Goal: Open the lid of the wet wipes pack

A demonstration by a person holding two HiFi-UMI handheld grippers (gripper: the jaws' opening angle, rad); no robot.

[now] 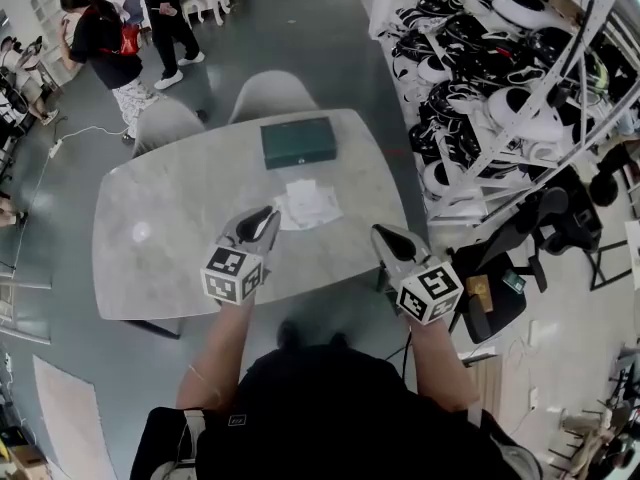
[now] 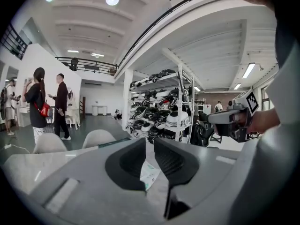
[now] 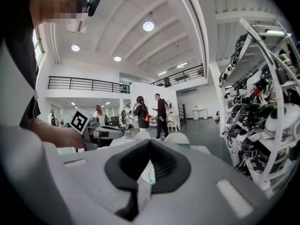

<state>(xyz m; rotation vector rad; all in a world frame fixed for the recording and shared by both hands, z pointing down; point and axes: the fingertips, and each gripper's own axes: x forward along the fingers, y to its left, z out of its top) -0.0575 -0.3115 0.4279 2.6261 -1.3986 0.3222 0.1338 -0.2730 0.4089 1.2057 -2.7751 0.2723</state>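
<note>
Holding nothing, your left fingers [image 2: 129,162] stand slightly apart, your right fingers [image 3: 123,167] closed; the white soft wet wipes pack [image 1: 308,204] lies ahead of both, whether opened unclear.

Dark green case [image 1: 298,141] on grey table [image 1: 160,238], two pale chairs [image 1: 272,93] behind, laden rack [image 1: 520,78] beside.

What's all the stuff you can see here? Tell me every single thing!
Table: one, pale grey marble, middle.
Wet wipes pack: one, white, lying mid-table.
Box: one, dark green, table's far edge.
Chairs: two, grey, behind the table.
Rack: one, white, right side, holding black-and-white headgear.
People: at least two, dark tops, far left.
Left claw: one, grey, slightly open, empty, over the table's near edge.
Right claw: one, grey, shut, empty, by the table's near right corner.
</note>
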